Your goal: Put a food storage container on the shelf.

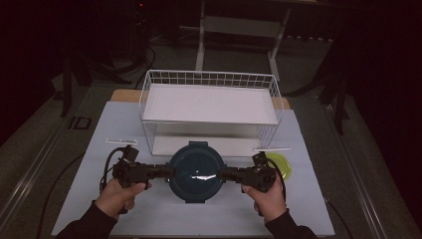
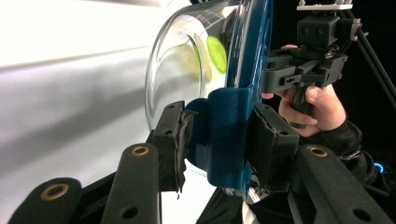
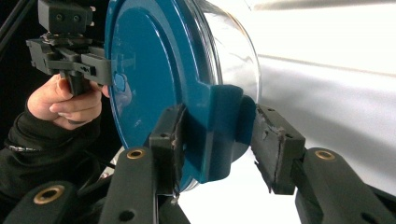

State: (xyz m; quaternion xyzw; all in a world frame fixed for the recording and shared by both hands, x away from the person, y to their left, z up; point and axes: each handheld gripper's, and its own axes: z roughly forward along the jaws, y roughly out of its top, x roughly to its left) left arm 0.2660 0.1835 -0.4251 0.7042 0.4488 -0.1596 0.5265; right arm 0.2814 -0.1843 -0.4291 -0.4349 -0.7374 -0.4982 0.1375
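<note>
Round glass container (image 1: 195,172) with blue lid on top, sitting level in the high view, lid facing up. It's at desk (image 1: 164,214) centre-front, just ahead of the white wire basket (image 1: 209,107). It's round, so no real long axis; the two side clip tabs line up left-right.

Left gripper (image 1: 164,172) is clamped on the left lid tab (image 2: 229,135), jaws partly closed, pads pressing both faces. Right gripper (image 1: 225,174) straddles the right tab (image 3: 219,135): one pad touching, the other looks slightly off (can't tell if it's fully clamped). A yellow-green item (image 1: 279,164) sits just right of the container.
</note>
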